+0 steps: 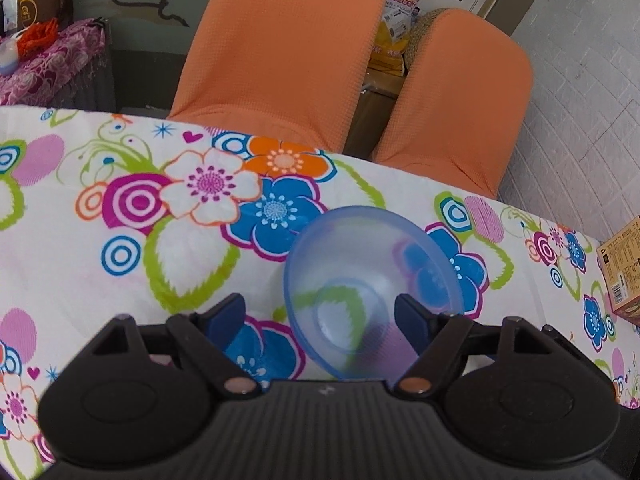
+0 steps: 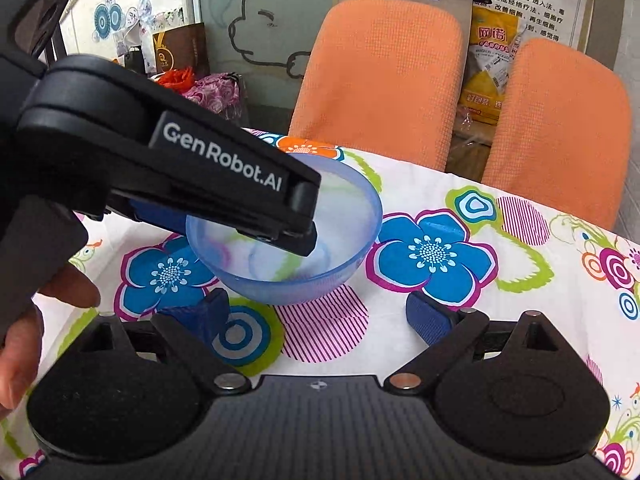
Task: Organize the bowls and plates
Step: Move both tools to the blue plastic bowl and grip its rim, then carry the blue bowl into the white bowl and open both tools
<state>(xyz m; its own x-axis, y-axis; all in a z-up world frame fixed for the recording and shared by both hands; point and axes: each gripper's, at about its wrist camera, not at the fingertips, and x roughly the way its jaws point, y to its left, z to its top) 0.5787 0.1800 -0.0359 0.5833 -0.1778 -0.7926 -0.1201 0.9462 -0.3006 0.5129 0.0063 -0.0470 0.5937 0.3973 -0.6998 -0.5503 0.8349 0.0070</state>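
Left gripper (image 1: pixel 320 316) has its two blue-padded fingers spread wide, with a translucent blue bowl (image 1: pixel 372 292) tilted between them; the bowl's rim lies against the finger at 3 o'clock, while the finger at 9 o'clock stands clear of it, so whether the bowl is truly gripped I cannot tell. In the right wrist view this same gripper (image 2: pixel 308 236) comes in from 10 o'clock, its black finger marked "GenRobot.AI" reaching over the near rim into the blue bowl (image 2: pixel 340 240), which sits over the flowered tablecloth (image 2: pixel 460 320) on the worktop. A hand (image 2: pixel 24 332) shows at 8 o'clock of that view, behind the left gripper's handle. Right gripper (image 2: pixel 318 316) is open wide and holds nothing, its fingers just short of the bowl, which lies at 12 o'clock from it. Two orange chair backs (image 2: pixel 384 80) stand beyond the worktop's far edge. A small cardboard box (image 1: pixel 624 268) rests on the cloth at 3 o'clock in the left wrist view.
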